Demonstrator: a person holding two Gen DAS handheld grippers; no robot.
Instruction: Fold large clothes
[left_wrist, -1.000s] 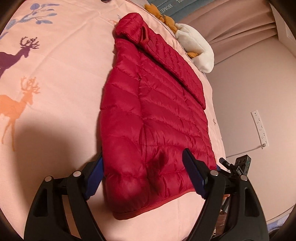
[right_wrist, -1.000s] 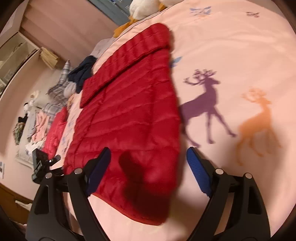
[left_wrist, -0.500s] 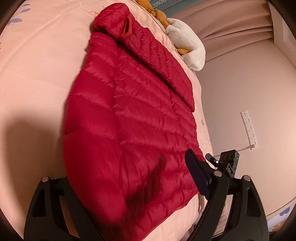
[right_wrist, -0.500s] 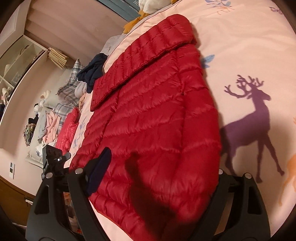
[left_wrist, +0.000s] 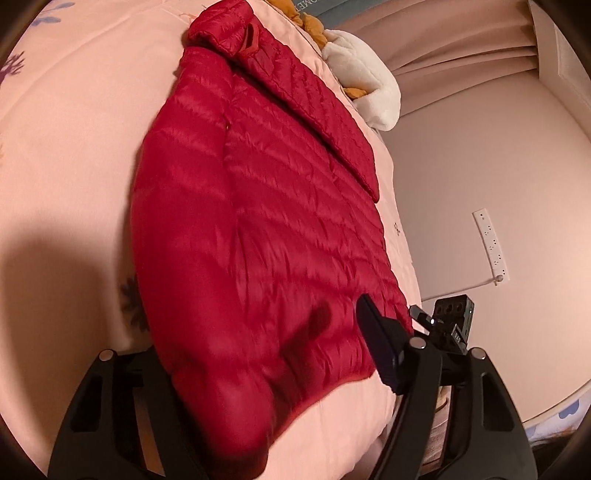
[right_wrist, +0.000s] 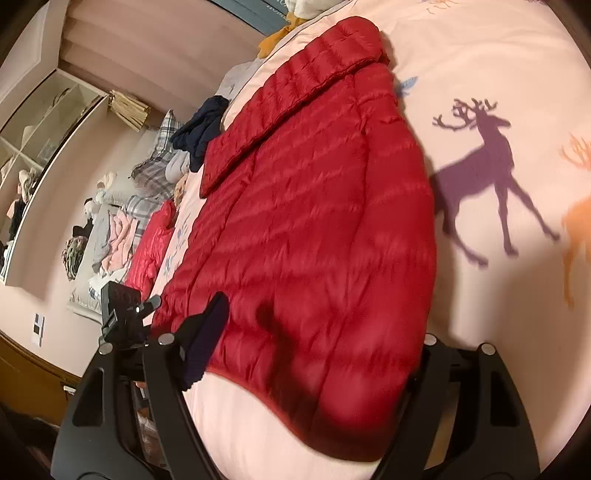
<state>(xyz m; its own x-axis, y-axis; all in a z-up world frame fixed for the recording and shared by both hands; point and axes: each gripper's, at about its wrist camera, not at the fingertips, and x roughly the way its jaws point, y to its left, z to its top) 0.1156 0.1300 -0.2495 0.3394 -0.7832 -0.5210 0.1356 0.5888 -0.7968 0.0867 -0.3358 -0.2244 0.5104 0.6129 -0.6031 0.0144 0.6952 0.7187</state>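
Two grippers set at the near hem of the red jacket (left_wrist: 277, 229), one per corner, presumably so that the bottom edge can be lifted evenly and carried up toward the collar. Lies flat and face down on the pink bed (left_wrist: 66, 147), this jacket, with one sleeve (left_wrist: 314, 110) already laid slantwise across the upper back, a likely sign that the sides are tucked in and only the lengthwise fold remains.

Left gripper (left_wrist: 258, 332): released, jaws spread wide, straddling the left hem corner, with the outer finger hidden behind the padded fabric. Right gripper (right_wrist: 325, 321): likewise unclenched and wide, astride the right corner, its outer finger also out of sight behind the cloth. No pinch on the fabric yet, as far as can be judged.

Compared with a second ago: both pushed further forward over the hem. Then, both blue pads of each in plain sight either side of a corner; now only the inner one. More jacket and less bed between the fingers, and the purple deer print (right_wrist: 480, 162) shifted right.
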